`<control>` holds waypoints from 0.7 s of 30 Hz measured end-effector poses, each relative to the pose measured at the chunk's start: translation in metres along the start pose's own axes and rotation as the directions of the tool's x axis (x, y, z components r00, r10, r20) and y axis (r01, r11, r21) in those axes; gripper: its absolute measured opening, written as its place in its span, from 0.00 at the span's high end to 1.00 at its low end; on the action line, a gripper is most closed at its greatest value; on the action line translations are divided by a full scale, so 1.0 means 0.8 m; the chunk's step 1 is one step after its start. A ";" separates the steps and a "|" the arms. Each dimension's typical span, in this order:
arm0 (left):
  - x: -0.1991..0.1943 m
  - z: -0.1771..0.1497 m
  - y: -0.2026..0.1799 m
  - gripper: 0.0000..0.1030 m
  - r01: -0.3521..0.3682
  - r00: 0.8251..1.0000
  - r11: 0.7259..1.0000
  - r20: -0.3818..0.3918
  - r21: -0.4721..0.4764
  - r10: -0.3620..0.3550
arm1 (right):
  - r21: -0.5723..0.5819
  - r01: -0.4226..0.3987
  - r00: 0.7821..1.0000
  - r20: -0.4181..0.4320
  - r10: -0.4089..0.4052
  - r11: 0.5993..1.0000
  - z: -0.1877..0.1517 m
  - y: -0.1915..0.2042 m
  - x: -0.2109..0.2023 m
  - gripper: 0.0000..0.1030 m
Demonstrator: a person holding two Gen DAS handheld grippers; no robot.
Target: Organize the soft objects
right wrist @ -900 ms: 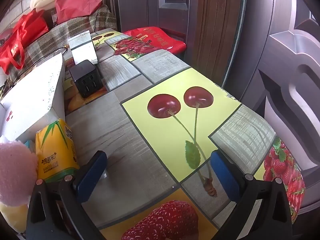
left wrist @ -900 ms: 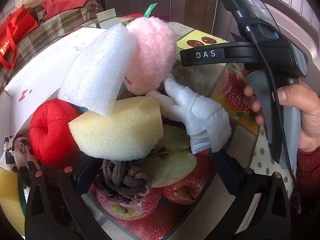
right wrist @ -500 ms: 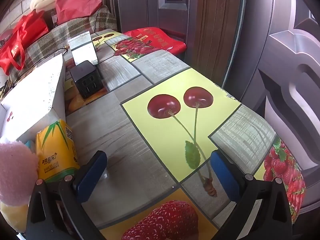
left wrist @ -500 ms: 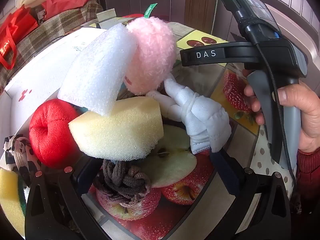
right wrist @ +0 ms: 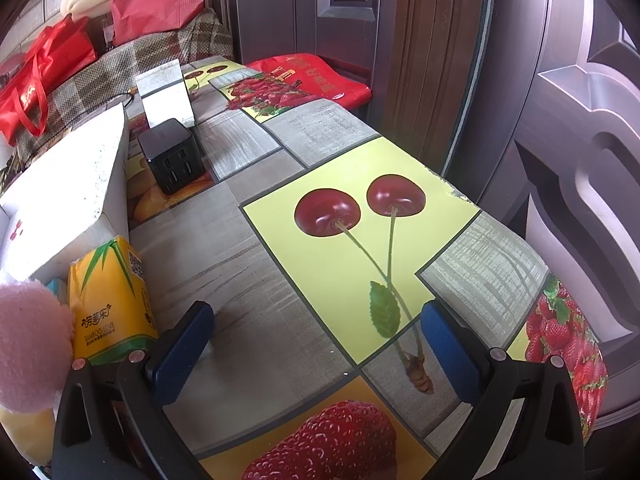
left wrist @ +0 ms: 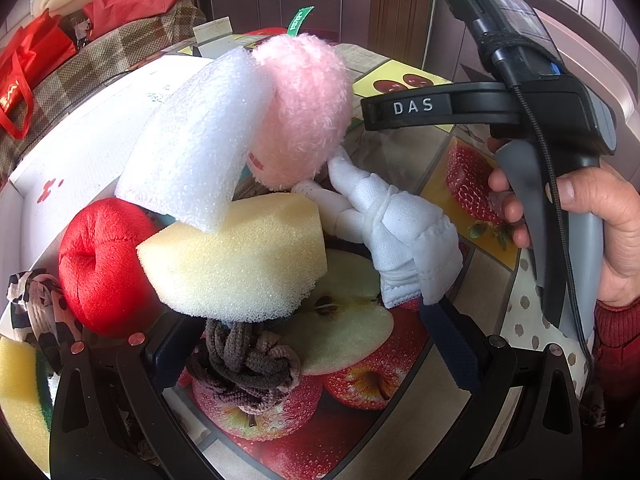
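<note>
Left wrist view shows the left gripper held wide open low over a heap of soft things on the fruit-print tablecloth. A knot of brown hair ties lies between its two blue pads, touched by neither. Just behind sit a yellow sponge, a white foam block leaning on it, a pink pompom, a red plush apple and a white glove.

The step in hand looks like picking up the hair ties. To do it well, I would lower the pads until they straddle the whole knot, then close slowly, since the yellow sponge overhangs its far edge and could get pinched or dragged along. A low, centred grip should stop the loose loops slipping out, and lifting straight up should leave the stacked foam undisturbed.

The right gripper is also open and empty, hovering over bare tablecloth near the printed cherries, with a yellow tissue pack and white box to its left; the hand holding it appears in the left view.

Compared with the earlier frames almost nothing differs: both grippers hold the same pose, and the pile has not shifted; only the right view has drifted very slightly.
</note>
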State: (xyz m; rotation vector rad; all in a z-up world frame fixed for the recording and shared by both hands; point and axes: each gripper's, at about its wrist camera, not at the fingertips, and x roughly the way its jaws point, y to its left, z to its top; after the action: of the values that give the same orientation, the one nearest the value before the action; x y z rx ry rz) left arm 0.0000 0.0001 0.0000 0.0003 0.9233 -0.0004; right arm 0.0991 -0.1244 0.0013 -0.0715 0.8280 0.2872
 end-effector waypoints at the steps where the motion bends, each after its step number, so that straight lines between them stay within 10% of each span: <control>1: 0.000 0.000 0.000 0.01 0.001 1.000 1.000 0.000 0.000 -0.001 | 0.030 -0.025 1.000 0.015 0.024 0.999 -0.001 -0.008 -0.006 0.00; 8: -0.015 -0.012 -0.008 0.01 0.058 0.998 0.998 0.018 0.003 -0.058 | 0.055 -0.214 0.955 0.223 0.196 0.975 -0.013 -0.046 -0.071 0.00; 13: -0.120 -0.048 0.005 0.00 0.145 0.969 0.989 0.201 0.017 -0.146 | -0.022 -0.333 0.894 0.311 0.323 0.943 -0.014 -0.055 -0.110 0.00; 21: -0.194 -0.097 0.138 0.01 -0.093 0.950 0.977 0.277 -0.190 0.144 | -0.362 -0.462 0.847 0.090 0.524 0.809 -0.047 0.026 -0.108 0.00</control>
State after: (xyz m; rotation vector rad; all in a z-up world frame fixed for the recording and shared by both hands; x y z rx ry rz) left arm -0.1553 0.1104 0.0771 -0.1051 0.6258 0.1888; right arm 0.0111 -0.1305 0.0408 -0.1374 0.5915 0.9198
